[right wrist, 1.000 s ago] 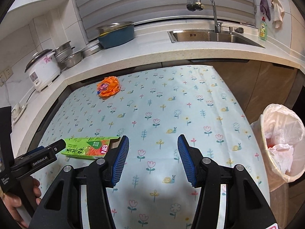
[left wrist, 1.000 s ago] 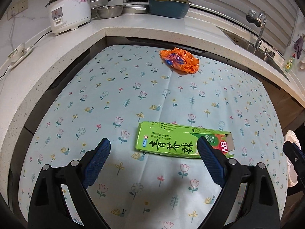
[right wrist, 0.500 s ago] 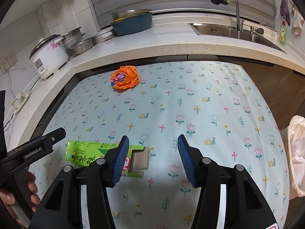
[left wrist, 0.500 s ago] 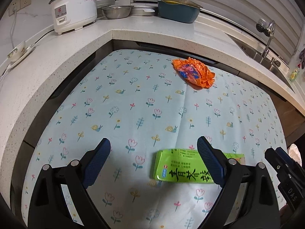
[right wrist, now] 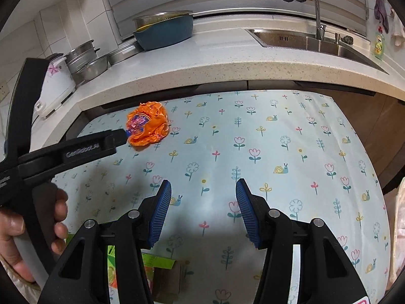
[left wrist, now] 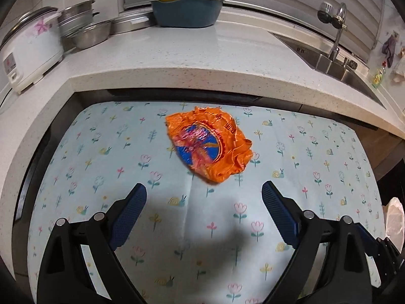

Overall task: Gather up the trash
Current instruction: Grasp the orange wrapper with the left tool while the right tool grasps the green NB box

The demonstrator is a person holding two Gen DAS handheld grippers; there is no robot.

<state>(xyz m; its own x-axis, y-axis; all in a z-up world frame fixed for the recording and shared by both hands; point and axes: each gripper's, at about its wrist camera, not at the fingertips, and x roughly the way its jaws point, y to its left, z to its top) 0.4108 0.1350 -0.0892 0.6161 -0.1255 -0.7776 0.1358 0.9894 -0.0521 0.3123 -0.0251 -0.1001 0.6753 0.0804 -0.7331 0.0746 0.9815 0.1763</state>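
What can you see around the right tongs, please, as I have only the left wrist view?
Observer: A green carton lies on the tablecloth beneath the right tongs, at the bottom of the right wrist view.
Operator: Are those tongs holding anything?
Observer: No. They are open, with only tablecloth showing between them.
Operator: How do my left tongs sit relative to the orange wrapper?
Observer: Seen from the side, one finger's tip overlaps the near left edge of the wrapper. I cannot tell whether it touches.

Black tongs [left wrist: 203, 195], ribbed blue pads [right wrist: 162, 210], silver screws.
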